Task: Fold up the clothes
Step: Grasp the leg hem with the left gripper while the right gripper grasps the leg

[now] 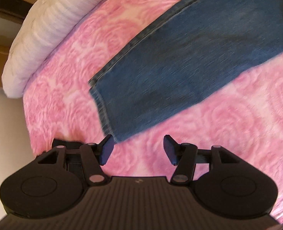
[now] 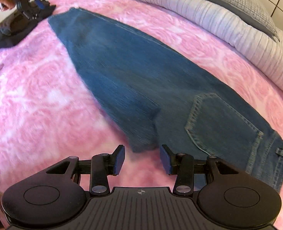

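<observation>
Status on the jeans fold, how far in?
Done: the jeans lie flat on the pink blanket, apparently folded lengthwise, one leg over the other, back pocket up. In hand: nothing; the left gripper and right gripper have open, empty jaws. Left: crosswise folds, hem toward waistband. Dark garment apparently waiting.

Jeans [image 2: 141,80]: blue denim, matt, woven grain visible; paler stitching along seams and around back pocket [image 2: 222,122]; leg hem [image 1: 101,105] worn pale.
Blanket [image 1: 61,88]: pink plush cloth, fuzzy nap, raised rose pattern, matt.
Bedding roll [image 1: 38,36] at the blanket's far edge: white-lilac cloth, ribbed, matt.
Pillow [image 2: 235,2]: grey woven cloth, fine check.
Dark garment [image 2: 9,32] at far left corner: black cloth, matt.
Left gripper [image 1: 138,149], right gripper [image 2: 142,159]: black matt plastic, ribbed body, dull metal pivot pins; bluish pads [image 2: 119,160], smooth.
</observation>
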